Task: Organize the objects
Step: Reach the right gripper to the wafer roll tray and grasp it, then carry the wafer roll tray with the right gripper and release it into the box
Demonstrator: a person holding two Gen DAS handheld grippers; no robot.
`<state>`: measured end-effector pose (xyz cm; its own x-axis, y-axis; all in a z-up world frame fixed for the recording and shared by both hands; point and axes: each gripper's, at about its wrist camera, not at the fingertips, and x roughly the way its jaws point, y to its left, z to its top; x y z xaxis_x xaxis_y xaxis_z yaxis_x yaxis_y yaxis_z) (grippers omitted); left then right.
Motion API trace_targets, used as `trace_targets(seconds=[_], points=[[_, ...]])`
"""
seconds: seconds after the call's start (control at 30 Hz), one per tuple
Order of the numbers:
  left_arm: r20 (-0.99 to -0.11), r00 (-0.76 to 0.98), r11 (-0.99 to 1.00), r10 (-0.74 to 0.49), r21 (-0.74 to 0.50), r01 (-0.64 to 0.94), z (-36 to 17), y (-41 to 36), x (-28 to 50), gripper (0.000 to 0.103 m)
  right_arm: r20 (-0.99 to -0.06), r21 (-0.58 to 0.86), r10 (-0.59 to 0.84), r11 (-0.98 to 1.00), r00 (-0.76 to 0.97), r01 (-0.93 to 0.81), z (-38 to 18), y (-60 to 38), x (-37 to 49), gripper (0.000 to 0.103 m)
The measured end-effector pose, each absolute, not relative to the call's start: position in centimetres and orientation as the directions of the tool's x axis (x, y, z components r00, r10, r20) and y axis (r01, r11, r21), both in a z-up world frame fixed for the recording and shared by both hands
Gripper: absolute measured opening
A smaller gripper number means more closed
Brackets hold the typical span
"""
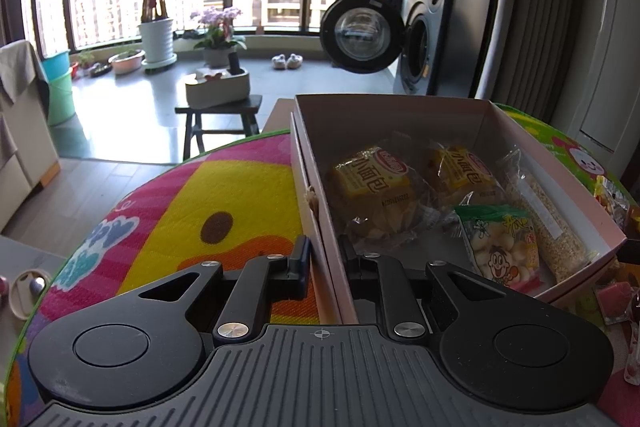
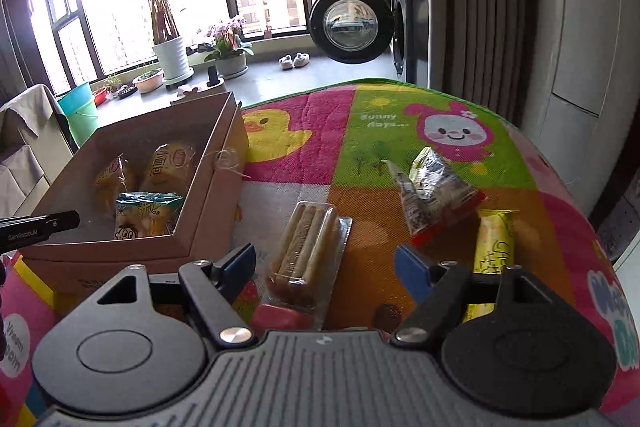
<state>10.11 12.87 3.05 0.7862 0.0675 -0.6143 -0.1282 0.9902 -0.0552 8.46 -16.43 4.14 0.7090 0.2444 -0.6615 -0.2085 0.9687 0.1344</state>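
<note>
Right wrist view: the open, empty right tool (image 2: 325, 265) straddles the biscuit pack (image 2: 306, 251), its long axis pointing ahead. The left tool (image 1: 325, 259) grips the box (image 1: 320, 227) wall.

The play mat (image 2: 360, 147) is a patchwork of pink, green, orange and yellow panels bearing a yellow duck (image 2: 276, 135) and a pink-and-white rabbit face (image 2: 450, 133). On it stands the pale pink-brown cardboard box (image 1: 552, 183), holding two yellow-and-red bread packets (image 1: 374, 183) and a green-topped snack bag (image 1: 500, 247) printed with a cartoon face. Beside the box lie a clear pack of tan biscuit sticks (image 2: 306, 247), a silver-and-red wrapper (image 2: 432, 195) and a yellow bar (image 2: 494, 243).
</note>
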Motion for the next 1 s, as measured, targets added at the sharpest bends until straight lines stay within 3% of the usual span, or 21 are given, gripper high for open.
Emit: trace_targets(seconds=[0.2, 0.37, 0.43, 1.0], points=[[-0.612, 0.787, 0.991, 0.076, -0.038, -0.125, 3.0, 12.8, 10.1, 0.016, -0.698, 0.089, 0.236, 0.965, 0.676, -0.245, 2.4, -14.7, 9.7, 0.06], [-0.612, 0.787, 0.991, 0.079, -0.036, -0.127, 2.8, 12.8, 10.4, 0.016, -0.696, 0.045, 0.222, 0.963, 0.683, -0.267, 2.6, -14.2, 8.9, 0.038], [-0.612, 0.787, 0.991, 0.075, -0.04, -0.125, 2.8, 12.9, 10.3, 0.017, -0.697, 0.054, 0.232, 0.96, 0.678, -0.273, 3.0, -14.6, 8.5, 0.035], [-0.618, 0.783, 0.99, 0.071, -0.053, -0.131, 3.1, 12.9, 10.4, 0.017, -0.556, 0.148, 0.345, 0.936, 0.756, -0.318, 11.9, -18.1, 1.7, 0.031]])
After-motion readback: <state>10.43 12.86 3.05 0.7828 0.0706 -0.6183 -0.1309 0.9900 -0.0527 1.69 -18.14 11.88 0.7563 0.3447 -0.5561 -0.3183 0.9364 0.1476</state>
